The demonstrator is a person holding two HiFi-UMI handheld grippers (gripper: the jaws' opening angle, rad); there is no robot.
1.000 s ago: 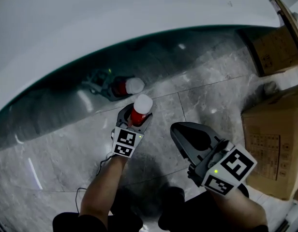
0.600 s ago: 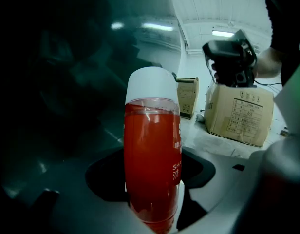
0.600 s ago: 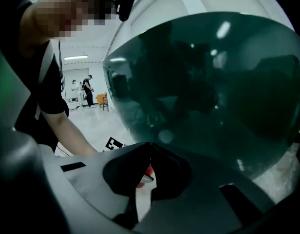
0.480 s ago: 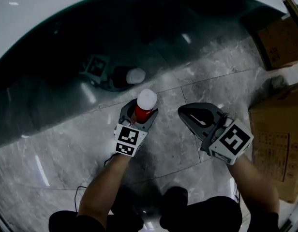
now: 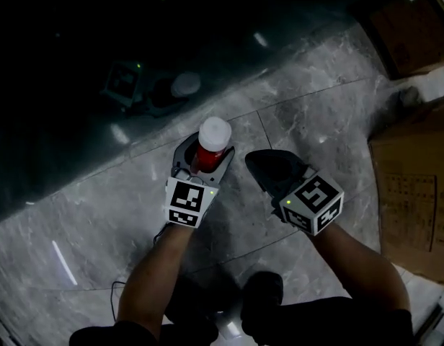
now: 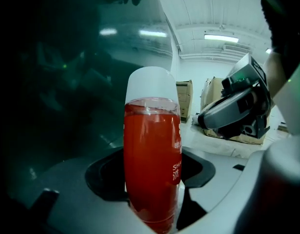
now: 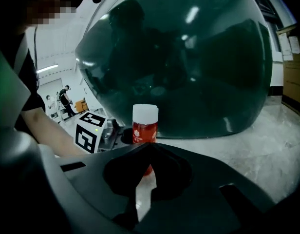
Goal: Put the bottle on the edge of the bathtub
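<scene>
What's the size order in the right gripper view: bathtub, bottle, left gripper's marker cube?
1. Bathtub, by far the largest.
2-3. Bottle and marker cube look about alike. The bottle's base is hidden, so I won't rank those two.

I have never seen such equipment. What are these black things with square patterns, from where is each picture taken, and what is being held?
There is no robot here: a person holds a tool with two fingers in each hand. The cubes with square patterns are parts of these tools. The head view comes from a camera on the person's head, looking down. The two gripper views come from a camera riding on each tool. The left gripper is shut on a tall red bottle with a white cap. The right gripper has its fingers together and holds nothing; its camera sees the bottle beyond them. Below is a grey marble-patterned floor. The dark glossy wall is the side of the bathtub. Brown cardboard boxes stand at the right.
</scene>
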